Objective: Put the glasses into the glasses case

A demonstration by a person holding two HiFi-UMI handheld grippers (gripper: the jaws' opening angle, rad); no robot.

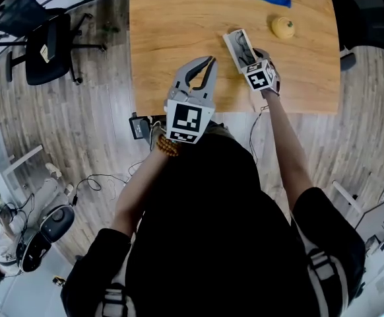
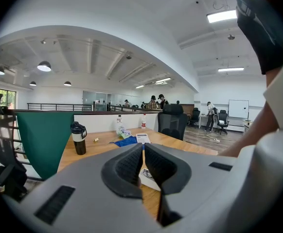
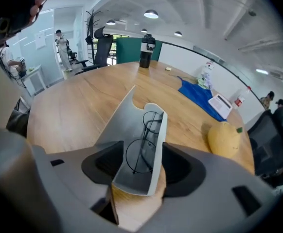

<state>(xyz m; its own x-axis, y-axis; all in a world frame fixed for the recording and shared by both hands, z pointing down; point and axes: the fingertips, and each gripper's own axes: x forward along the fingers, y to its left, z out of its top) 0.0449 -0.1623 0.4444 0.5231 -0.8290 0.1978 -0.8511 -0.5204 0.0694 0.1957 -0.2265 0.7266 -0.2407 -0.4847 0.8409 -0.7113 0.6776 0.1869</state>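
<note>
An open grey-white glasses case [image 3: 117, 130] lies on the wooden table [image 1: 172, 32] near its front edge. Thin black round glasses [image 3: 144, 142] rest inside it against the right wall. My right gripper [image 3: 139, 161] points steeply down over the case's near end, with its jaws standing on either side of the case and its pads not clearly pressing. In the head view the case [image 1: 235, 43] shows just beyond the right gripper [image 1: 250, 57]. My left gripper [image 1: 210, 61] hovers left of the case, held almost level. Its jaws [image 2: 143, 154] are shut on nothing.
A yellow fruit [image 3: 224, 140] sits right of the case. A blue cloth [image 3: 197, 97] with a white card [image 3: 221, 103] lies farther back, and a black tumbler [image 3: 145, 51] stands at the far edge. An office chair [image 1: 47, 48] stands on the floor to the left.
</note>
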